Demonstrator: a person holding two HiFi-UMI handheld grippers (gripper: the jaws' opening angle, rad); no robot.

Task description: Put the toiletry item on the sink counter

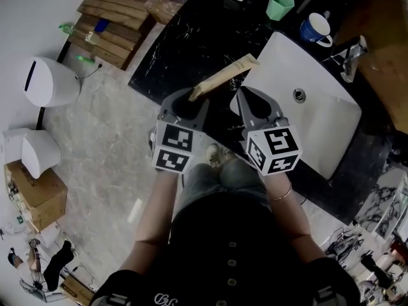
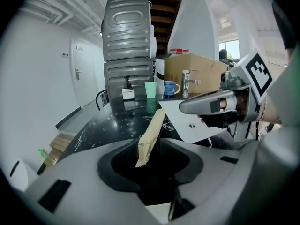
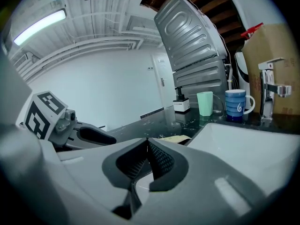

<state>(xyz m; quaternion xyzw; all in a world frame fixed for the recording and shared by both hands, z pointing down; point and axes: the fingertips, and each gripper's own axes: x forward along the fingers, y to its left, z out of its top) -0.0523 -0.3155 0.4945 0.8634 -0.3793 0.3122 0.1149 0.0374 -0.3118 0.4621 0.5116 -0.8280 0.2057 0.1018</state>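
Left gripper (image 1: pixel 183 102) holds its fingers apart, right gripper (image 1: pixel 245 97) together.

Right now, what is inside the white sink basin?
Only the drain shows inside the white sink basin; the rest of its visible floor is bare. The right tongs cover part of its near side, so that part cannot be checked.

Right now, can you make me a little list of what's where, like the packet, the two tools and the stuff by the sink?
left tool: jaws apart, pressing on nothing
right tool: jaws together, empty
packet: tan paper, tilted; near end in the gap of the left tool, far end by the white basin
counter: black, marbled
back of counter: green cup and blue mug, near the tap
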